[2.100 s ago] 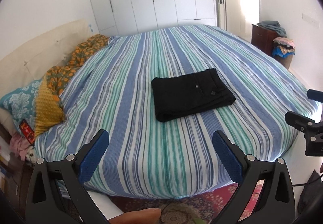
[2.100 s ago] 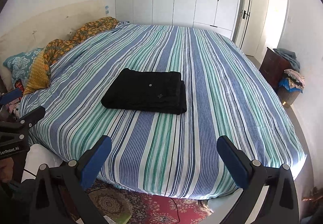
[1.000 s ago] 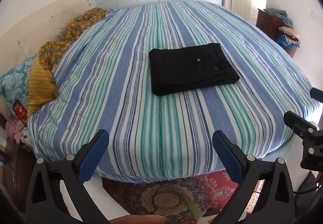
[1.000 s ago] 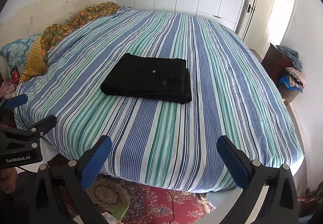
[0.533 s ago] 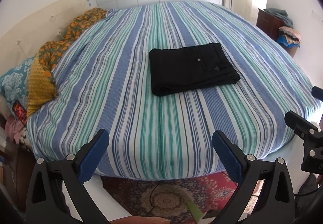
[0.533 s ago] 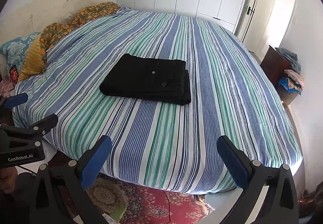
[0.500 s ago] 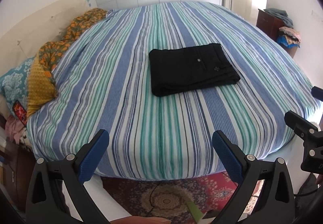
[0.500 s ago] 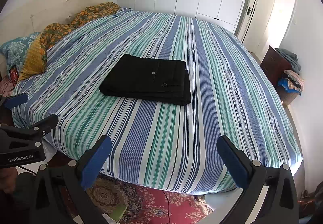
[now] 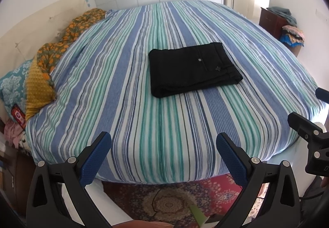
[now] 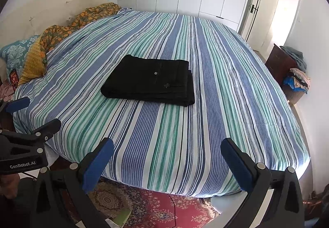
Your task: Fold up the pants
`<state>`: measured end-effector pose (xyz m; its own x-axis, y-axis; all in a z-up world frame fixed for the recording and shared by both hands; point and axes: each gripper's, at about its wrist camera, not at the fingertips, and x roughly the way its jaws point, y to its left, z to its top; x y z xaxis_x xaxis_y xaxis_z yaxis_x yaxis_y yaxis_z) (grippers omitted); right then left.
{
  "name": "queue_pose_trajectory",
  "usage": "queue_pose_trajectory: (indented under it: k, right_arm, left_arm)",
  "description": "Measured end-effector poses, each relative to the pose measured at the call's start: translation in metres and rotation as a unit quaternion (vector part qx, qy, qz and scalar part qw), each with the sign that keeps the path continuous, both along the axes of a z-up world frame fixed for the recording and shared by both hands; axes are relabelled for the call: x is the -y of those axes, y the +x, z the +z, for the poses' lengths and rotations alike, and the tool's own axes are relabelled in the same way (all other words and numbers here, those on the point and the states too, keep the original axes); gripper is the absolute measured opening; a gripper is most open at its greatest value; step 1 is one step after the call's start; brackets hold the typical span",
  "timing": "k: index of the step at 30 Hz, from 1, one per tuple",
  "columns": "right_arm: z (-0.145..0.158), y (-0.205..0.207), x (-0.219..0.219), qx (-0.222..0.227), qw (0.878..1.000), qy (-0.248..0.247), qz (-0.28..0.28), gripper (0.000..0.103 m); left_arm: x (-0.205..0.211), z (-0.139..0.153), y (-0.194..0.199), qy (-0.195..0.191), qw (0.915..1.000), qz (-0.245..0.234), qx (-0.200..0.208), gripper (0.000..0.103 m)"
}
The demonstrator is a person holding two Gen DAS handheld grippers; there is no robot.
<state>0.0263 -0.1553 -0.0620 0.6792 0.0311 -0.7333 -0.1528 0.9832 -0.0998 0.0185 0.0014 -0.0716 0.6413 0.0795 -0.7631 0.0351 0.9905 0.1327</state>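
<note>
Pants: I saw the folded black fabric pants (image 9: 193, 68) (image 10: 151, 80) lying mid-way on the blue-green striped bed (image 9: 144, 125) (image 10: 226, 104).
Left tool (image 9: 163, 152): spread wide, empty, off the bed's foot.
Right tool (image 10: 167, 159): likewise.

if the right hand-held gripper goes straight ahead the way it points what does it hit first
Probably the striped bedspread near the bed's front edge, short of the folded pants. The right hand-held gripper is open, holds nothing and points over that edge. Depth is unclear through the fisheye, so this is a guess.
</note>
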Motion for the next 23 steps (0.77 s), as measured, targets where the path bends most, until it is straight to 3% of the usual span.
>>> queue_pose_trajectory:
  k: [23]
  right_arm:
    - [-0.0087, 0.0019, 0.0002, -0.012, 1.0, 0.002, -0.002, 0.103]
  left_arm:
    - [0.0008, -0.0096, 0.002, -0.009, 0.9998, -0.005, -0.016, 0.102]
